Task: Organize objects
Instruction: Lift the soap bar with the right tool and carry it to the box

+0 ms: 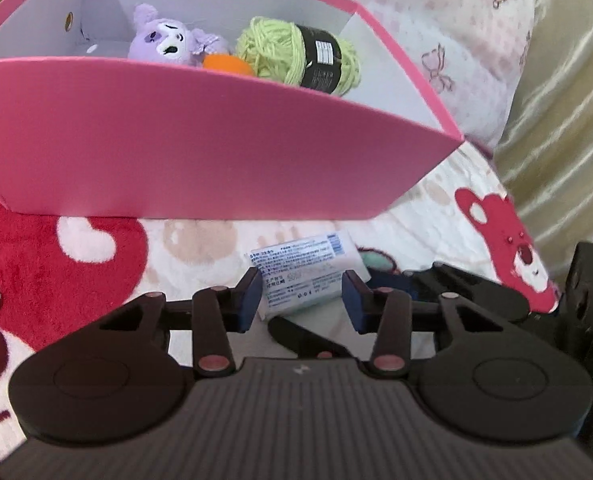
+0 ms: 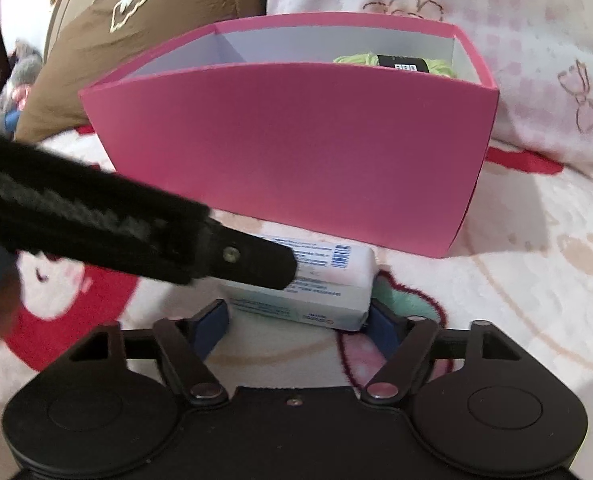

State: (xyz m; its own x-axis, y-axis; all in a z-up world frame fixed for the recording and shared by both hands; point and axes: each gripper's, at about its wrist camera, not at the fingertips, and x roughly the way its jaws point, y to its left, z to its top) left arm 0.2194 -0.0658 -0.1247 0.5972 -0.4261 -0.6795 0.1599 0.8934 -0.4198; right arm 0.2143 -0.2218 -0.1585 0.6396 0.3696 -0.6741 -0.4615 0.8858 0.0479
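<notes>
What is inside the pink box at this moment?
Inside the pink box: a purple plush toy, an orange item beside it, and a green yarn ball. The front wall hides the box floor and the items' lower parts.

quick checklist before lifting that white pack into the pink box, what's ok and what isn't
1. White pack lies on the blanket in front of the pink box: ok.
2. Right gripper straddles the pack's near end: ok.
3. Right pads pressing on the pack: cannot tell.
4. Left gripper around the same pack, grip firm: cannot tell.
5. Two grippers crowd one pack: not ok.
6. Room in the box beside the green yarn and purple plush: ok.
</notes>
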